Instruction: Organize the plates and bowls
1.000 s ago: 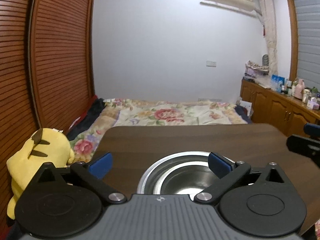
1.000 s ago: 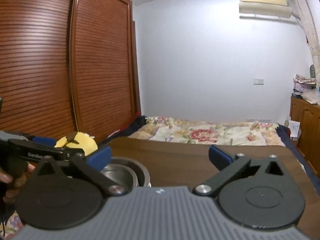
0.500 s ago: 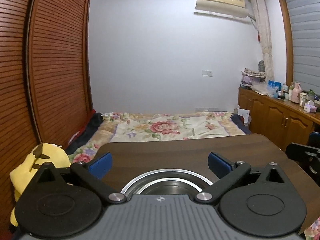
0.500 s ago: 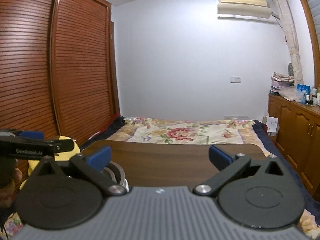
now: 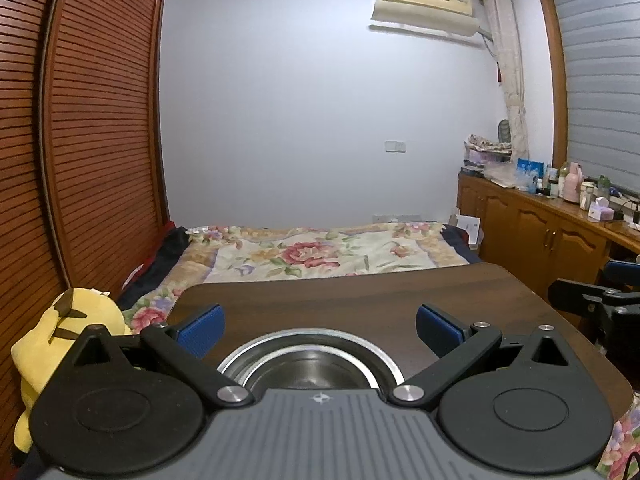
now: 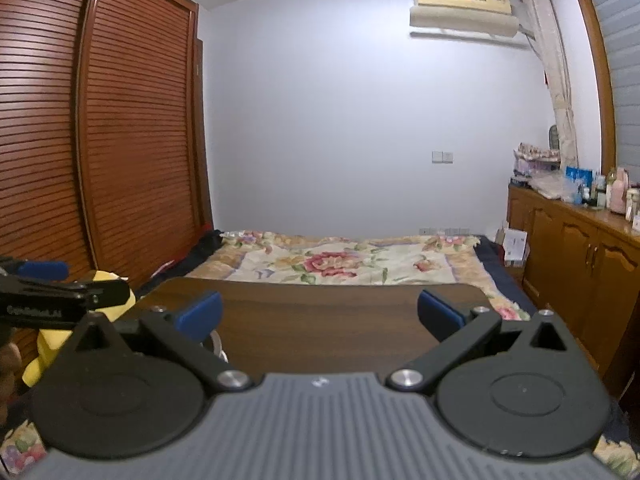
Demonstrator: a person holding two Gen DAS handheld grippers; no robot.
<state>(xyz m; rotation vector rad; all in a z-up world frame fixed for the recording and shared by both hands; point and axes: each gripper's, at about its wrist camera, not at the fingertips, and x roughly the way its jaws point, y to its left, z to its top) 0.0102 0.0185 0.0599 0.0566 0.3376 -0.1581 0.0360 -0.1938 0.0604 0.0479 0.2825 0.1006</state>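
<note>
Two pairs of blue-padded fingers stand wide apart and hold nothing: the left gripper (image 5: 318,326) hangs level just above a nest of steel bowls (image 5: 310,364), and the right gripper (image 6: 319,314) faces bare wood to the side of it. Between the left fingers (image 5: 200,329) the bowls show as a wide outer rim with a smaller bowl sitting inside it; what can be seen of the inner bowl's bottom is bare metal, though the gripper body hides the near half. From the right wrist view only a sliver of that same rim (image 6: 218,346) peeps out behind the left-hand pad, so the stack lies to the left of the right gripper, near the counter's (image 5: 360,296) front edge. No plates are visible in either view, and the rest of the dark wooden counter top that can be seen carries nothing. Judging by this, the bowls are already gathered one inside the other, which looks like the bowl part of the job done or nearly so; whether plates remain to be sorted cannot be told, since none are in sight. Each gripper shows at the edge of the other's view, the two well apart. Beyond the counter lie a bed with a floral quilt (image 5: 320,252), a yellow plush toy (image 5: 68,320) at the left, slatted wardrobe doors (image 5: 100,140) and a wooden sideboard (image 5: 560,232) crowded with bottles.
</note>
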